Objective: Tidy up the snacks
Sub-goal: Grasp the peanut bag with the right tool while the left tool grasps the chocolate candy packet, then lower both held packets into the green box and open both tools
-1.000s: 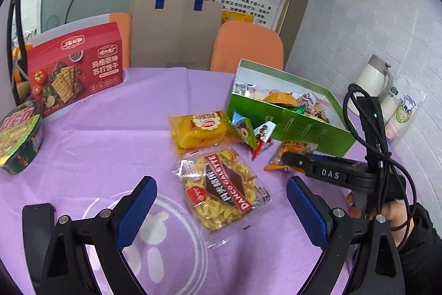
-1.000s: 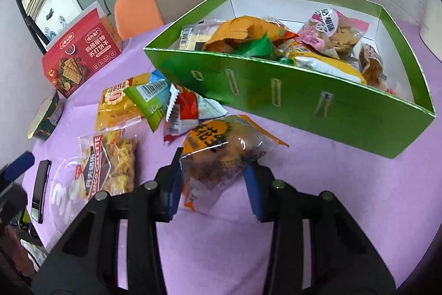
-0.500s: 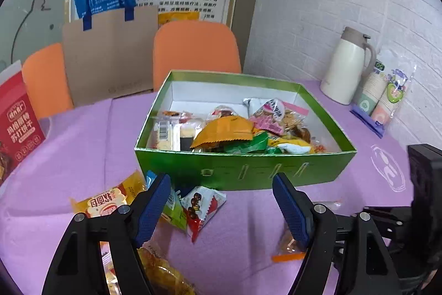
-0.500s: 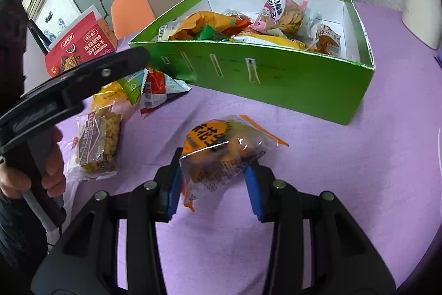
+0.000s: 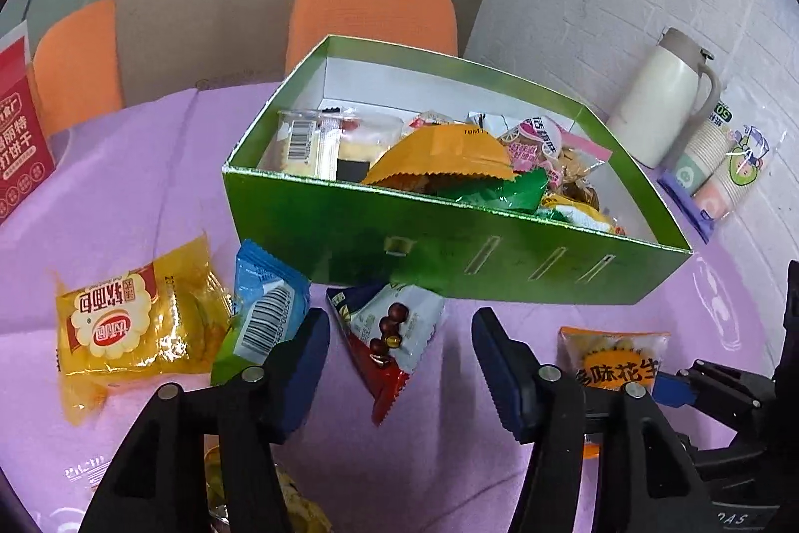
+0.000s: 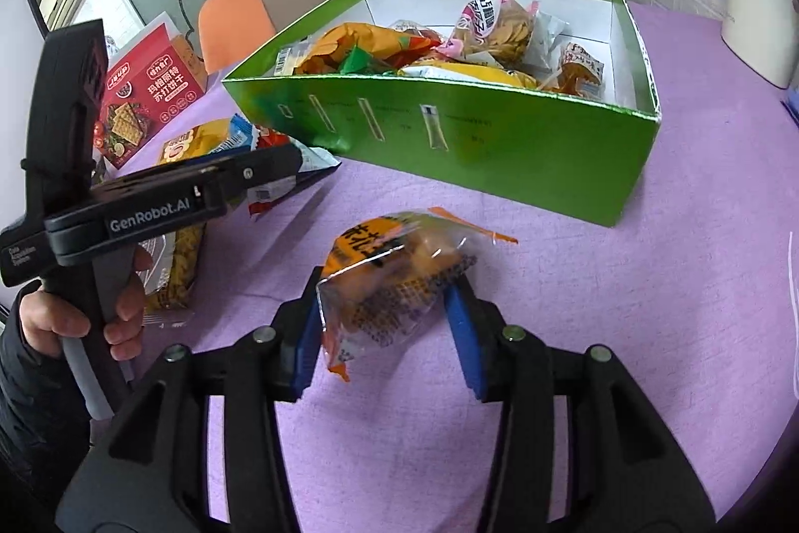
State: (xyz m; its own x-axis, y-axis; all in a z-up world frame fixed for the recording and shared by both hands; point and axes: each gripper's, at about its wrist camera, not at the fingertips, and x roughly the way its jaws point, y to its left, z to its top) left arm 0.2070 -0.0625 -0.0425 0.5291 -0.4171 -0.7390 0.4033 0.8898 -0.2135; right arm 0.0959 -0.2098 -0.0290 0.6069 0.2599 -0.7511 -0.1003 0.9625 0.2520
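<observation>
A: Blue pads of the right gripper (image 6: 387, 328) pinched a clear peanut bag (image 6: 394, 278) from both sides, over the purple cloth (image 6: 624, 308).

B: And the left gripper (image 5: 402, 365)?

A: Spread wide, gripping nothing. Its tips sat on either side of a red-and-white nut pack (image 5: 387, 338); a blue pack (image 5: 267, 303) and a yellow cake pack (image 5: 130, 323) lay just left of it.

B: Farther back?

A: Green box (image 6: 479, 138), open, heaped with snacks. Beyond it, orange chairs (image 5: 372, 8), a paper bag (image 5: 209, 8), and a white jug (image 5: 659, 98) off to the right.
</observation>
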